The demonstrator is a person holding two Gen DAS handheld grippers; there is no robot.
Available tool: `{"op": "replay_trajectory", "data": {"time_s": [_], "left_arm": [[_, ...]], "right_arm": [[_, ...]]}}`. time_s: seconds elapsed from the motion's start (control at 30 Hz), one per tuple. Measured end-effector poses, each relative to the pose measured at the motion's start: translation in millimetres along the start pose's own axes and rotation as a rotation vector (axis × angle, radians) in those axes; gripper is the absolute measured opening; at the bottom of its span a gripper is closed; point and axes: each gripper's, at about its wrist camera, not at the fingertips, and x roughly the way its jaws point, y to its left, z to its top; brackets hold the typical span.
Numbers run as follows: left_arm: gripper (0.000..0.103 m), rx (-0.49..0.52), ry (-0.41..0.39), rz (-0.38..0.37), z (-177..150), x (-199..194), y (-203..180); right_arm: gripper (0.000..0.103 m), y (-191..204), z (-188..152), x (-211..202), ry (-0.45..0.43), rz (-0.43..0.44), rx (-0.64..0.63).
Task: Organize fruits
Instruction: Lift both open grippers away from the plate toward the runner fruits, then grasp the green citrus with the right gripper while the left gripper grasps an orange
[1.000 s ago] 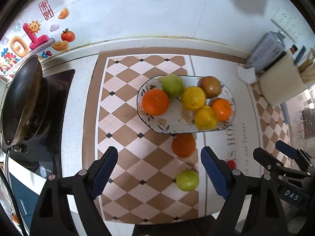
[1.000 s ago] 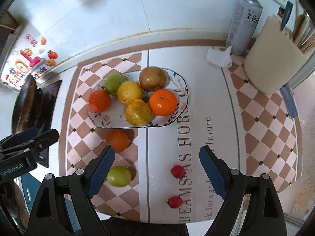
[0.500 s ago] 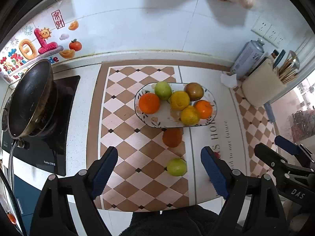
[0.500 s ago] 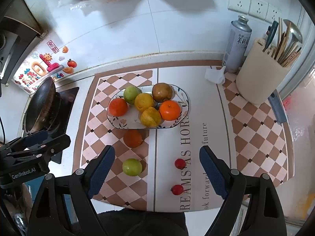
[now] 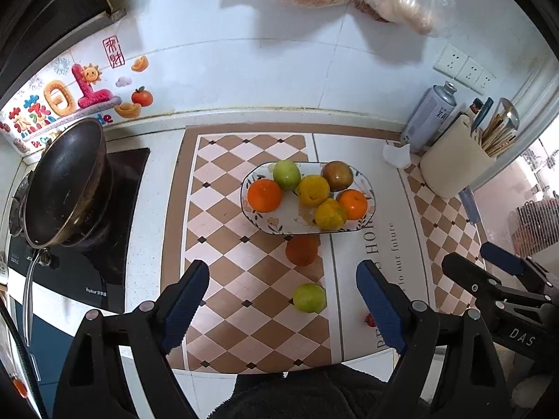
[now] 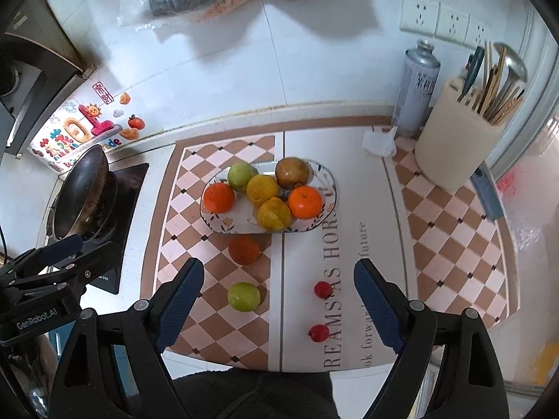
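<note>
Both hand-held grippers had lifted back from the tabletop (image 6: 349, 181), widening the view. The left hand-held gripper (image 5: 283, 300) and right hand-held gripper (image 6: 279, 300) gaped wide, holding nothing. Six fruits sat on the plate (image 6: 326, 179); toward six o'clock lay an orange (image 6: 244, 249), a green fruit (image 6: 243, 296) and two red fruits (image 6: 322, 289), unsorted.

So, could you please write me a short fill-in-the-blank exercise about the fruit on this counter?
1. The plate holds ___ fruits.
2. Off the plate, on the mat, lie an orange, a green fruit and ___ small red fruits.
3. The wok sits to the ___ of the plate in both views.
4. Both tools, left and right, are open and hold ___.

Missing words: six; two; left; nothing
</note>
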Motion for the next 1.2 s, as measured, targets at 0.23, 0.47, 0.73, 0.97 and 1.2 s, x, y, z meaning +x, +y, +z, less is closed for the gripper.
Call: {"op": "replay_trajectory", "data": {"time_s": [0.23, 0.47, 0.73, 0.97, 1.2], "left_arm": [[0.096, -0.015, 0.035, 0.167, -5.4, 45.2, 20.7], [0.096, -0.049, 0.163, 0.268, -18.2, 103.5, 47.8], [0.096, -0.061, 0.3, 0.298, -40.2, 145.8, 56.0], [0.096, -0.071, 0.33, 0.253, -34.1, 159.8, 54.0], [0.096, -0.089, 0.328, 0.114, -12.7, 181.1, 32.5]], "right_arm": [[0.09, -9.8, -14.6, 96.7, 0.236, 0.164, 0.097], [0.09, -8.1, -43.6, 209.8, 0.485, 0.256, 0.193], [0.079, 17.9, -69.4, 281.0, 0.618, 0.258, 0.18], [0.06, 12.7, -72.5, 281.4, 0.571, 0.196, 0.133], [0.06, -39.7, -56.0, 265.2, 0.511, 0.134, 0.212]]}}
